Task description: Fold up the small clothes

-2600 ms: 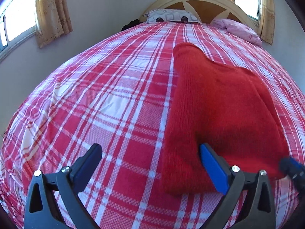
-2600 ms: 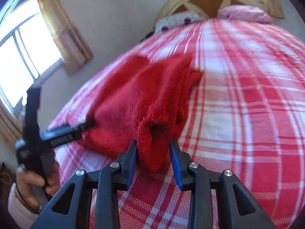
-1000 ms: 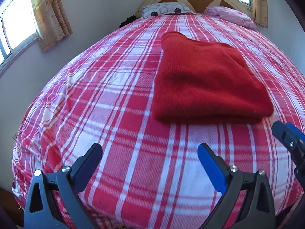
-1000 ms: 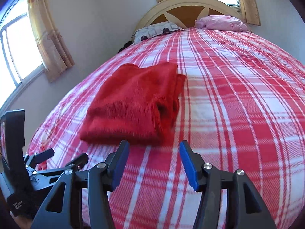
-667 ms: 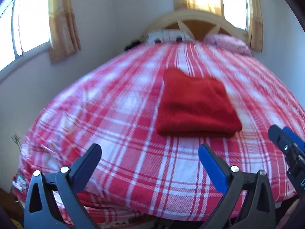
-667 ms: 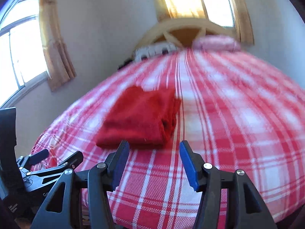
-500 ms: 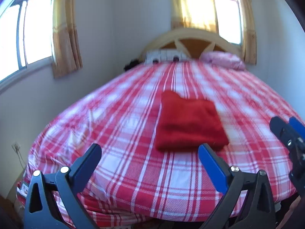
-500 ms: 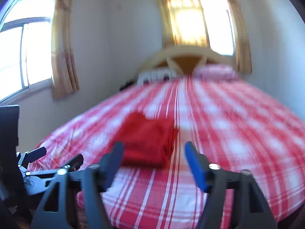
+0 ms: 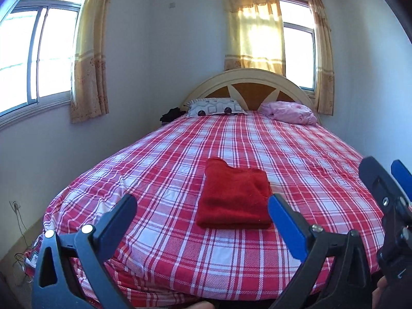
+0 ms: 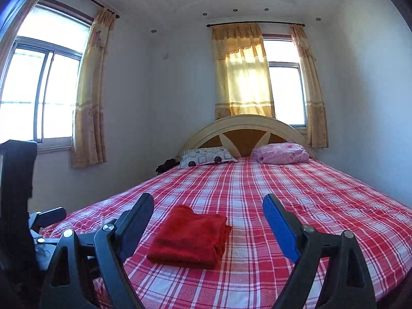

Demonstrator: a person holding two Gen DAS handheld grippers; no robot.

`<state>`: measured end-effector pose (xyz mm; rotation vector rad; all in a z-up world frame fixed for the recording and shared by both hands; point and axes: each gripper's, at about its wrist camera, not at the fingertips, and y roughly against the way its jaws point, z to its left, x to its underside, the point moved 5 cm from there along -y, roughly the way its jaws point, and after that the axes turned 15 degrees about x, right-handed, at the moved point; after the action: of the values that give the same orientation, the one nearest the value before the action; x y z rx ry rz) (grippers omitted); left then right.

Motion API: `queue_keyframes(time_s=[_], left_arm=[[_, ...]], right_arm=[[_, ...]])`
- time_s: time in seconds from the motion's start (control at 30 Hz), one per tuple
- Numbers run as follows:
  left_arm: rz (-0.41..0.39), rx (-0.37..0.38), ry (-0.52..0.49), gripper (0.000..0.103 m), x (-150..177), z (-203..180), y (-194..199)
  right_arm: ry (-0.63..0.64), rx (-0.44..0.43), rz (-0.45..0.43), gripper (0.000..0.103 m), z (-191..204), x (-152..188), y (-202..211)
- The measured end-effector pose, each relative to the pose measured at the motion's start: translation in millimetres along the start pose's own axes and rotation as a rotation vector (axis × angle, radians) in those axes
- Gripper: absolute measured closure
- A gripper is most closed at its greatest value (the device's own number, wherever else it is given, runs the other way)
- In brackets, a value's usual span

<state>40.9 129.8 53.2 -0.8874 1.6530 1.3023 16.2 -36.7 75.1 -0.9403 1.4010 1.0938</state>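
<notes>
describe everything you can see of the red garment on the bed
The red garment is a fuzzy, knit-looking cloth folded into a compact, roughly rectangular stack. Layered edges show on its right side in the right wrist view. It lies flat on the red-and-white plaid bedspread near the foot of the bed; nothing else touches it.

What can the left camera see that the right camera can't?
Only the left wrist view shows the wall socket and wires by the floor, plus the right gripper at its edge; its jaws are opening, with nothing between them. Only the right wrist view shows the ceiling lights and the left gripper at its edge. Both show the folded red sweater on the checked bed, two pillows, the headboard and the curtains.
</notes>
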Motion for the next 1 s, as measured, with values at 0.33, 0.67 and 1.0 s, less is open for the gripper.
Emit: queue_keyframes(time_s=[0.33,0.67,1.0], left_arm=[[0.023,-0.042,-0.034,0.0,3,-5,3],[0.032,-0.067,-0.013,0.0,5,-3,5],[0.056,-0.066,0.007,0.0,7,-2,1]], right_arm=[[-0.064,0.015,0.012,0.016,-15,-1,1],[-0.077,0.009,0.01,0.016,-17,-1,4],[-0.088,0.003,0.03,0.016,-18,4,1]])
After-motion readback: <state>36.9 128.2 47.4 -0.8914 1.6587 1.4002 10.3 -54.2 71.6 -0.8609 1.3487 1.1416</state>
